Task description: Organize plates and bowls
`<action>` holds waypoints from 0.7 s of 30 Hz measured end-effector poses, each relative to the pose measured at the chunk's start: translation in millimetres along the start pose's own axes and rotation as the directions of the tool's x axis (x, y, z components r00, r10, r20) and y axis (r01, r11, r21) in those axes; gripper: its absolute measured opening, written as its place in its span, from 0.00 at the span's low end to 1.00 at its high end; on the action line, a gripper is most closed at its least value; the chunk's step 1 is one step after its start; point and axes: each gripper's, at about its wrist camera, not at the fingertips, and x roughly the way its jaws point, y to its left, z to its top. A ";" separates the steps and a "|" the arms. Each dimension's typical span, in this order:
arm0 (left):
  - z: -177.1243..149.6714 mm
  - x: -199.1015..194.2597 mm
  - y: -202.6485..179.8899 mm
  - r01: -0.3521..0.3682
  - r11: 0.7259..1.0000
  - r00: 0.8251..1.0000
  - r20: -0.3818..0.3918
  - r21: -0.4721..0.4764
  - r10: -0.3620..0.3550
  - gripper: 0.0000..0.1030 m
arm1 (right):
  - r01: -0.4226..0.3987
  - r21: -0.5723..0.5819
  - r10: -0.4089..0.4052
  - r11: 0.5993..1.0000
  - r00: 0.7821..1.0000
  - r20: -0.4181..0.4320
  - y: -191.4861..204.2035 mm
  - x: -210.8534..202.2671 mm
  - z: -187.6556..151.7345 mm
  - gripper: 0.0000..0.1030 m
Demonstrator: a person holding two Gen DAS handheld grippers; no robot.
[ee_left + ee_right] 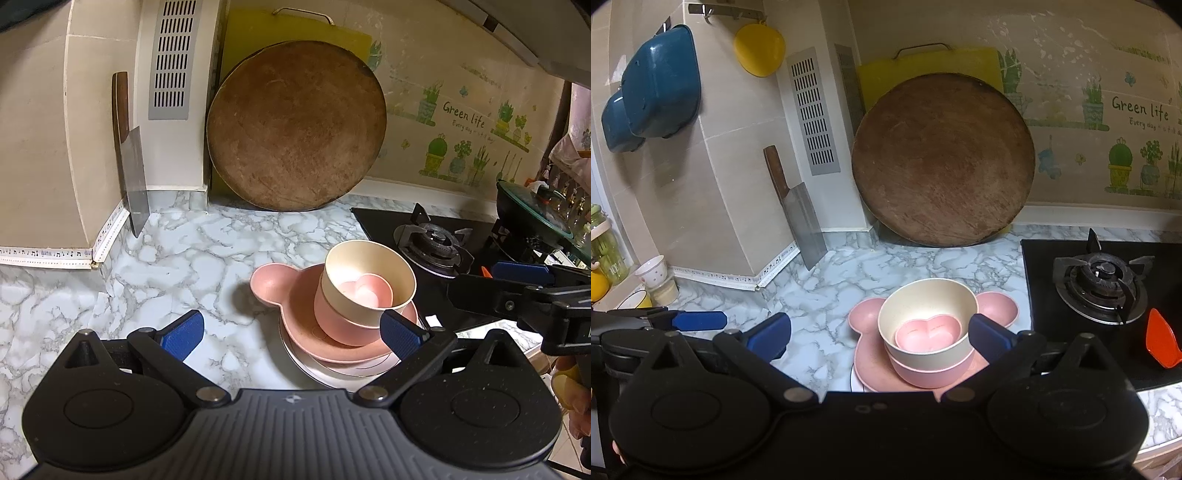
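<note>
A stack stands on the marble counter (177,254): a white plate (325,369) at the bottom, a pink bear-eared plate (269,284), a pink bowl (332,317), a cream bowl (369,269) and a small pink heart dish (369,291) inside it. The stack also shows in the right wrist view, with the cream bowl (923,299) and heart dish (929,332) on top. My left gripper (291,336) is open and empty, just left of the stack. My right gripper (879,338) is open and empty, its right finger beside the bowls.
A round wooden board (295,125) and a yellow board (236,40) lean on the back wall. A cleaver (133,177) leans at the left. A gas hob (432,240) lies right of the stack, with a lidded pan (532,206). Cups (653,273) stand far left.
</note>
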 end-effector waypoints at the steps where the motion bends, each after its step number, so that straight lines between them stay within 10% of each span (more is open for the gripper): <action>1: 0.0 -0.3 -0.3 -0.002 1.000 1.000 0.002 -0.001 0.002 0.99 | -0.001 -0.003 0.001 1.000 1.000 0.006 0.6 -0.5 -0.4 1.00; 21: -1.2 -3.6 0.7 -0.016 0.999 1.000 0.018 -0.034 0.016 0.99 | -0.028 0.019 0.028 0.999 0.999 -0.016 1.3 -0.4 -5.9 1.00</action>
